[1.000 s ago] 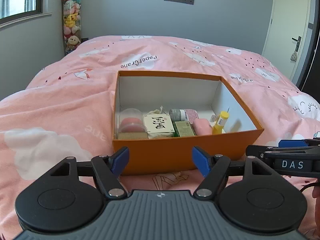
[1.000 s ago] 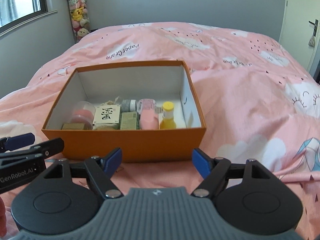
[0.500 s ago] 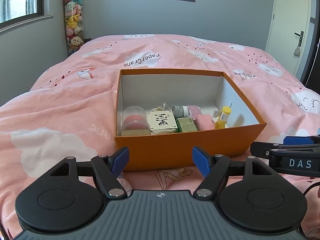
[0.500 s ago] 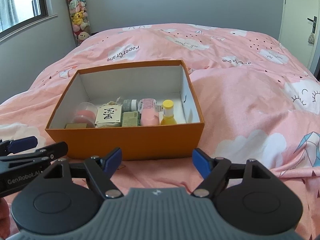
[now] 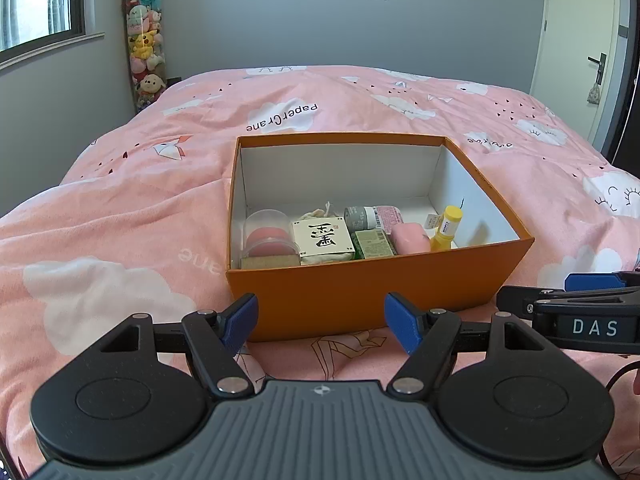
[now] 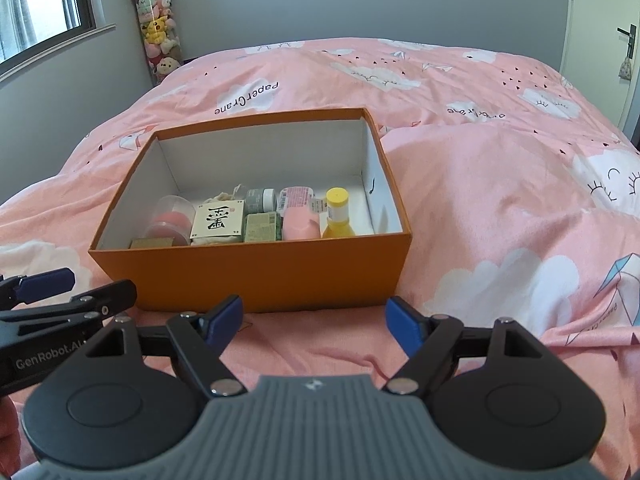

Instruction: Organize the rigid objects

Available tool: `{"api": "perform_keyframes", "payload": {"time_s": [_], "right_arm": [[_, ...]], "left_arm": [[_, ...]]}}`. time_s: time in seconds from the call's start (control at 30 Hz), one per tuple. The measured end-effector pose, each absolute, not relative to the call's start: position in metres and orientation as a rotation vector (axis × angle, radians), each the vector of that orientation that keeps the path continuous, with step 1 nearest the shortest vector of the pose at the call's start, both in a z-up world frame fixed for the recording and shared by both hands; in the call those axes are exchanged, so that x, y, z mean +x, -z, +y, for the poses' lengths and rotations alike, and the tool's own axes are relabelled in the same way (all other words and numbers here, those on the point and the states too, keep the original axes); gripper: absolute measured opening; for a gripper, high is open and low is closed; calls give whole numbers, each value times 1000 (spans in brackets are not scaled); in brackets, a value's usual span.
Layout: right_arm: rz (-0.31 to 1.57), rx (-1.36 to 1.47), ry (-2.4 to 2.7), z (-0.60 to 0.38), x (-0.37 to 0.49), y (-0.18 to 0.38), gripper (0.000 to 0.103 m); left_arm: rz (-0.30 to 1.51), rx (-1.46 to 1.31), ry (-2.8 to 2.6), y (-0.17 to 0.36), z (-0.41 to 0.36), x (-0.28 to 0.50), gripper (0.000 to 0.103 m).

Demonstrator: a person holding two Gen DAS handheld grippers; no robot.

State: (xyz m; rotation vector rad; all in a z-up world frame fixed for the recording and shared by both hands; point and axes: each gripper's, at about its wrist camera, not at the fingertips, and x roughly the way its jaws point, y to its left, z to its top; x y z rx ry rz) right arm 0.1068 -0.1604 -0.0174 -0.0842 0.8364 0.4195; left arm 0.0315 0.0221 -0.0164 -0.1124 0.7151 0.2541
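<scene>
An orange box with white inner walls sits on the pink bed, just ahead of both grippers. Along its near wall lie a clear round container with pink contents, a cream box with black calligraphy, a green packet, a grey jar, a pink bar and a yellow-capped bottle. My left gripper stands open and empty in front of the box. My right gripper is also open and empty, facing the box with the yellow-capped bottle inside.
A pink cloud-print duvet covers the whole bed. A tall clear tube of plush toys stands in the far left corner beside a window. A door is at the far right. The back half of the box is bare.
</scene>
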Motion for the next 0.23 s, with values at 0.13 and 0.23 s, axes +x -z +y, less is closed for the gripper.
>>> {"api": "perform_keyframes", "payload": {"time_s": [0.13, 0.23], "right_arm": [[839, -88, -421, -159, 107, 18, 78], [840, -91, -422, -159, 106, 19, 78]], "left_arm": [[714, -110, -253, 16, 21, 31, 85], [710, -108, -254, 16, 21, 30, 85]]}}
